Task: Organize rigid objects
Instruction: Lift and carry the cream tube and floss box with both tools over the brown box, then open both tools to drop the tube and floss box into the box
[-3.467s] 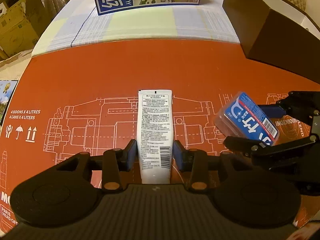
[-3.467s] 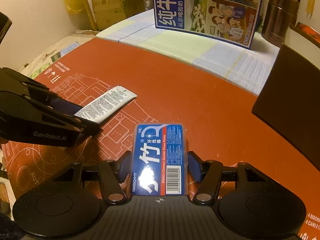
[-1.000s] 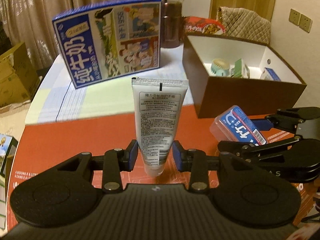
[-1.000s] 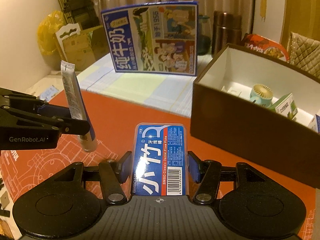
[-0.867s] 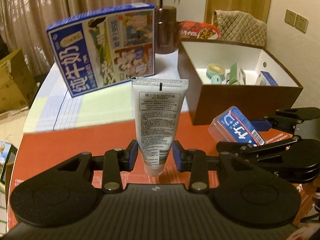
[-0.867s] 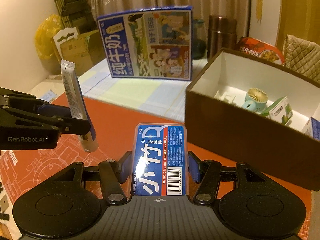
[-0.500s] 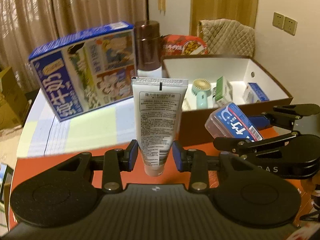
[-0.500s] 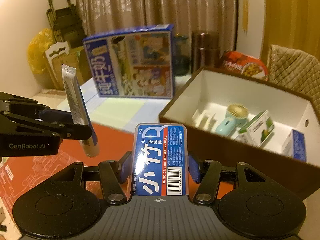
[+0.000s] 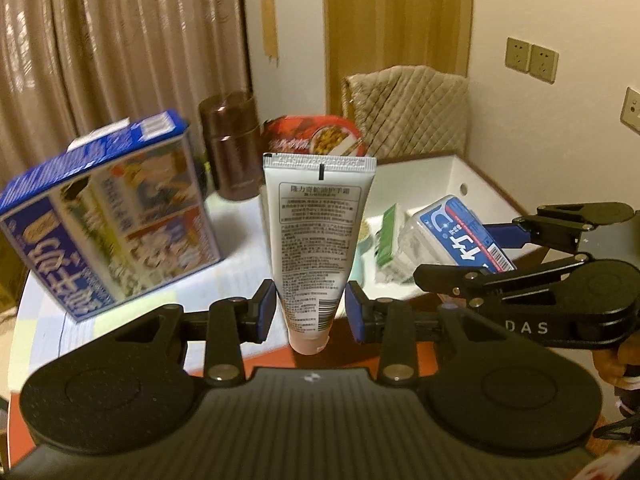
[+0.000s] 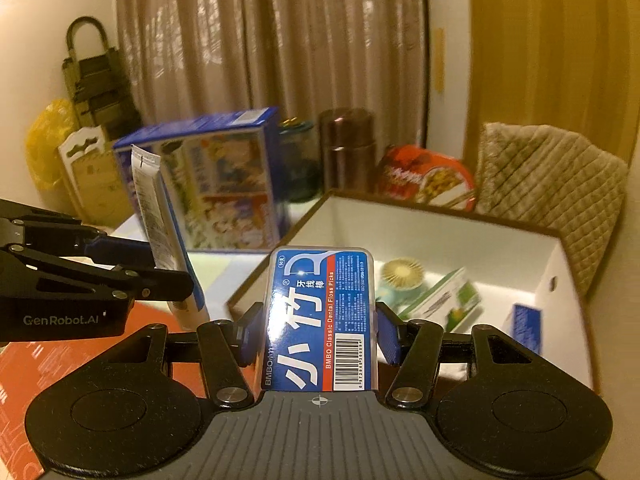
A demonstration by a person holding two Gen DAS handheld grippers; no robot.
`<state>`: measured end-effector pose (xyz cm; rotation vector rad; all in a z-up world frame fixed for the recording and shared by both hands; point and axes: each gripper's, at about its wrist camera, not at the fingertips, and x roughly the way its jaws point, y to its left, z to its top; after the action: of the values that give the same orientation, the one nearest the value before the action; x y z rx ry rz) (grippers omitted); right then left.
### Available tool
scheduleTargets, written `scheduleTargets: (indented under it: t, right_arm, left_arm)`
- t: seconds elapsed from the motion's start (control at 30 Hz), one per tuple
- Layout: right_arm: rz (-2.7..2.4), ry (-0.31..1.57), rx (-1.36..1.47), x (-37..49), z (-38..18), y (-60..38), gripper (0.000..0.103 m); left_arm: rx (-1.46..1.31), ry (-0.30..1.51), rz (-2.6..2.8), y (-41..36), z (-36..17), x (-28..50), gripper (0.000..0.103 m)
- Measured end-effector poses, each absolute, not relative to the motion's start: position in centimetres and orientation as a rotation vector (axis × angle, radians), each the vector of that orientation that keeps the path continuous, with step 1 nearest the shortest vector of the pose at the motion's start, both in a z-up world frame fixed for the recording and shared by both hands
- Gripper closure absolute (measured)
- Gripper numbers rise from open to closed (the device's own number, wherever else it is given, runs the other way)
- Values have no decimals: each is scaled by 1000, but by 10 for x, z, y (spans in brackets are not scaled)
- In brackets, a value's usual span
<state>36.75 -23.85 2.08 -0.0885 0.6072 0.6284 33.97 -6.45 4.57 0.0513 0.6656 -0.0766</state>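
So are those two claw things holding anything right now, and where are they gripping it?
Yes. The left gripper pinches a white tube near its cap end, crimped end up. The right gripper clamps a blue dental floss pick box by its long side edges.

White tube [image 9: 318,240] is looking like smooth, slightly glossy plastic with a crimped top seam. Floss-pick case [image 10: 322,320] is showing clear hard plastic under a glossy printed label. Both grippers, left gripper [image 9: 311,312] and right gripper [image 10: 316,338], are looking matt black plastic, ribbed bodies, blue pads. Storage box [image 10: 440,236] is reading as matt cardboard, white inside. Milk carton [image 9: 108,216] is showing glossy printed card. Flask [image 9: 230,144] is gleaming like brown metal. Cushion [image 10: 548,176] is looking like quilted cloth.
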Motion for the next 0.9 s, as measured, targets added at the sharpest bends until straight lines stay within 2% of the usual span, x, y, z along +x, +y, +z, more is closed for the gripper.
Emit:
scheduleTargets:
  t: [0.33, 0.9]
  right_arm:
    - [522, 600, -72, 415, 25, -281, 49]
    - [443, 709, -26, 472, -15, -317, 49]
  left_arm:
    - [48, 667, -121, -97, 50, 393, 71]
    - [39, 819, -141, -129, 2, 462, 71]
